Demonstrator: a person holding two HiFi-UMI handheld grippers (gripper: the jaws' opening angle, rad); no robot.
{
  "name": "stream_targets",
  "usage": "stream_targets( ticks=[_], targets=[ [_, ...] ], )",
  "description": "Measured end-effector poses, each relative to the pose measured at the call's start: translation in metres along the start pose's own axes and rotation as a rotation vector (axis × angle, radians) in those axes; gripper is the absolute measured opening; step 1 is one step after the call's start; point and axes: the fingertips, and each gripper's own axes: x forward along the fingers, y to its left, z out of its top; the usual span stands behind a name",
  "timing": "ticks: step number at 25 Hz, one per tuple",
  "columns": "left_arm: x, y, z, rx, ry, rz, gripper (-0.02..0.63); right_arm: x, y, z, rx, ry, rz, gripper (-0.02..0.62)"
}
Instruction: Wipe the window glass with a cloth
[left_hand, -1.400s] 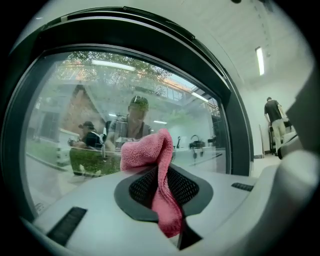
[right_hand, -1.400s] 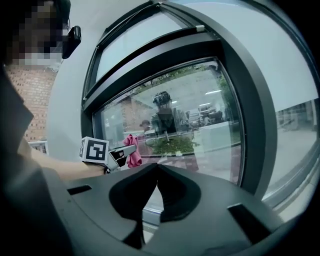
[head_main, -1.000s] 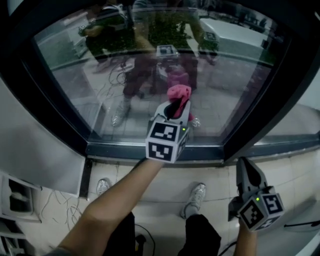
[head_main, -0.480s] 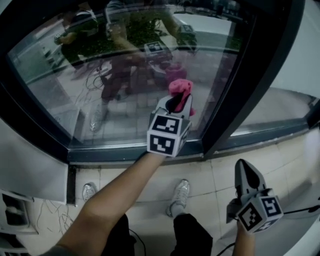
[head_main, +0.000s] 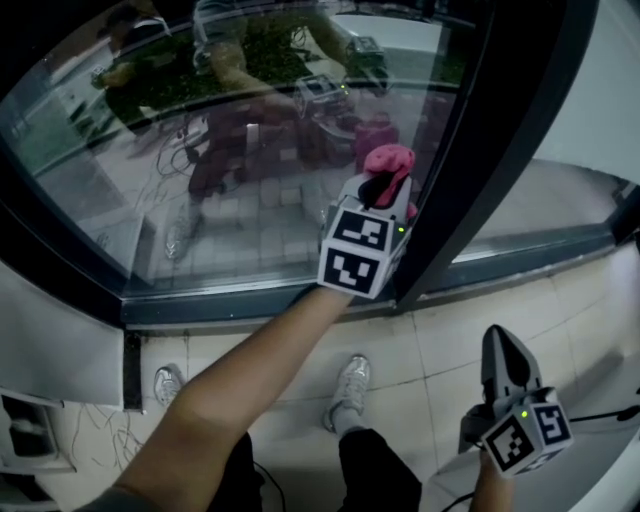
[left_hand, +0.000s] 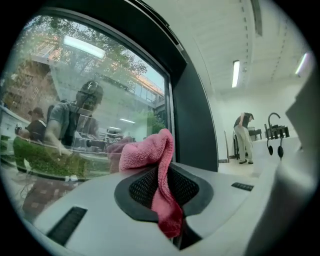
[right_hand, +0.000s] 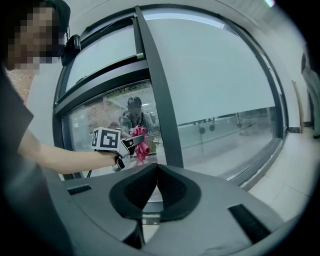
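Inside the left claw, its own view shows pinched cloth.

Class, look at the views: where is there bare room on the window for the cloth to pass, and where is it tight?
Bare room: the wide stretch of window glass left of the pink cloth, bordered below by the bottom frame. Tight: on the right, where the left gripper holds the cloth close beside the dark mullion.
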Motion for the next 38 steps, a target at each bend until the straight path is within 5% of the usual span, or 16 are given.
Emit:
stream_targets(
  ticks=[22,38],
  targets=[
    [0.036,-0.043,-0.003,0.015,-0.007,-0.179,0.055,0.035,-0.009,0.010,0.017,-0.009,-0.017,0.008],
    [-0.104,0.045,0.014,-0.002,-0.021,-0.035,0.055,0.061,0.114,0.029,-0.038,-0.033,0.175,0.008]
  ],
)
